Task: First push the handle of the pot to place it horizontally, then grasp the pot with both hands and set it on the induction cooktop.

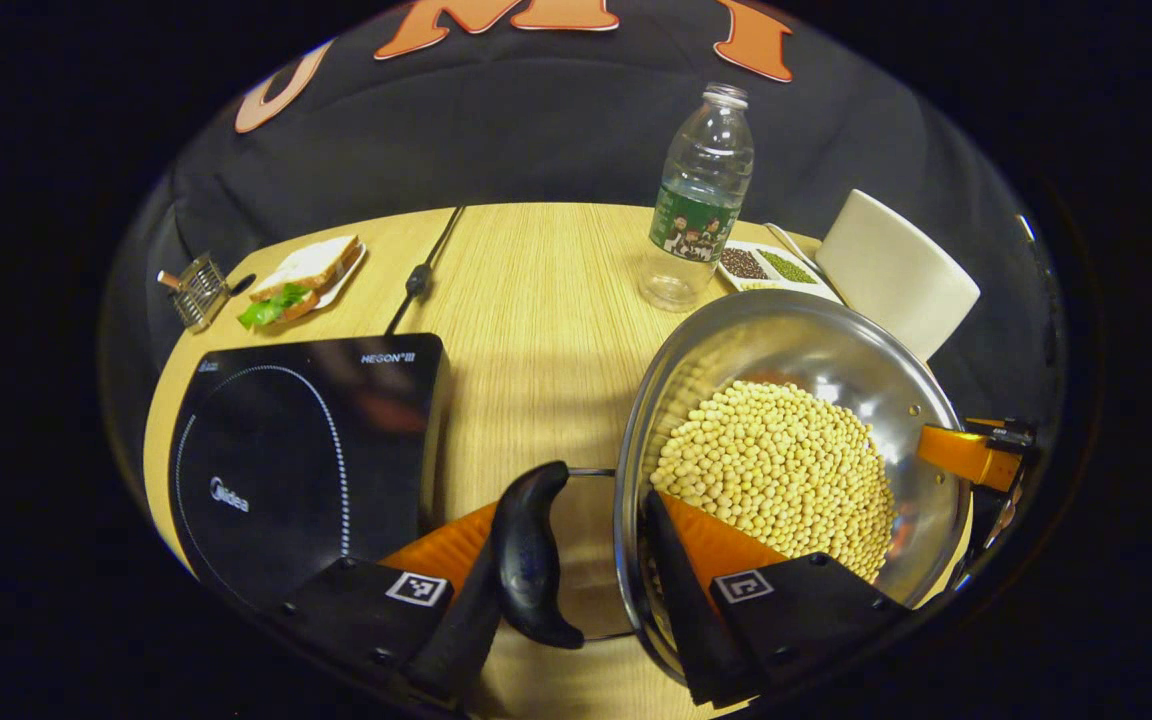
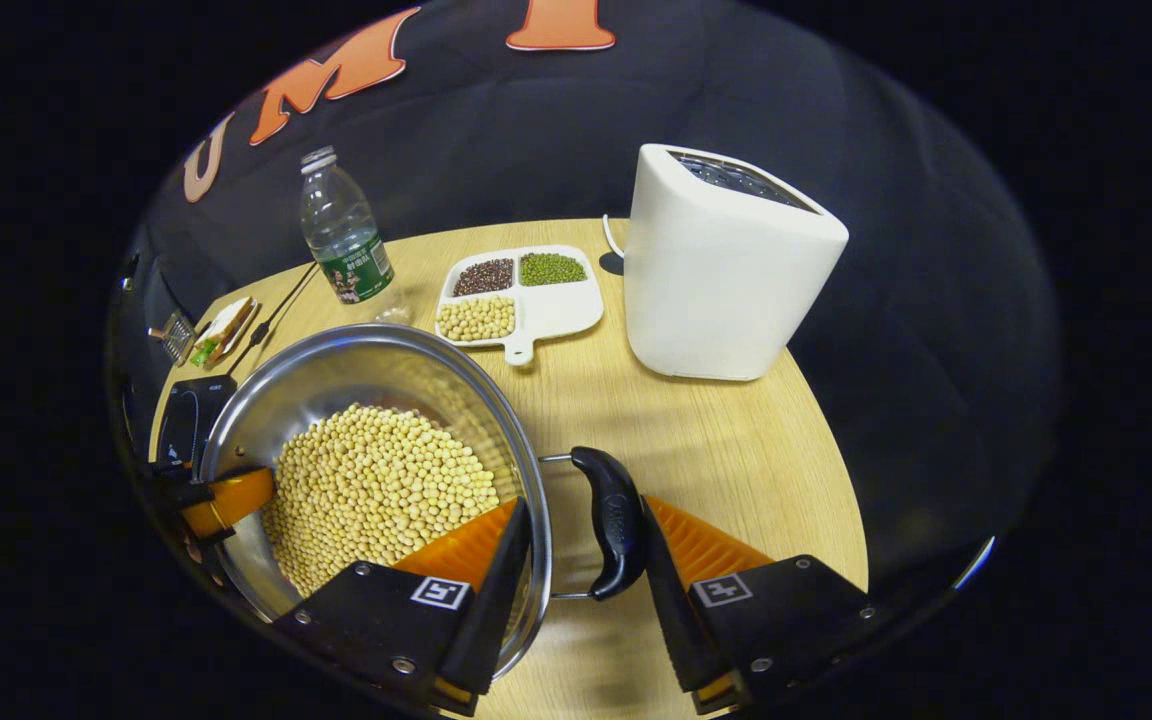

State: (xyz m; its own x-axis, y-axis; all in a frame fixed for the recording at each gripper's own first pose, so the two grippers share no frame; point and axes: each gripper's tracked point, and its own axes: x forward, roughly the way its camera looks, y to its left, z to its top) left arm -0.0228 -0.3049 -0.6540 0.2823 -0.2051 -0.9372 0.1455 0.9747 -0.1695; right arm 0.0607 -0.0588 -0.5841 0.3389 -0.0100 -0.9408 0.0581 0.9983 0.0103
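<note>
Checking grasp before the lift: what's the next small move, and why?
Probably close both sets of jaws. Each gripper straddles a handle and the rim of the pot: left gripper, right gripper, with gaps showing. The pot is beside the cooktop, not on it.

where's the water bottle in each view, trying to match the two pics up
Left gripper view: the water bottle stands upper right of centre at the table's far edge, just beyond the pot's rim.
Right gripper view: the water bottle stands upper left, far side of the table, beyond the pot.
Shared landmark: the steel pot of soybeans, nearer the camera than the bottle in both views.
</note>
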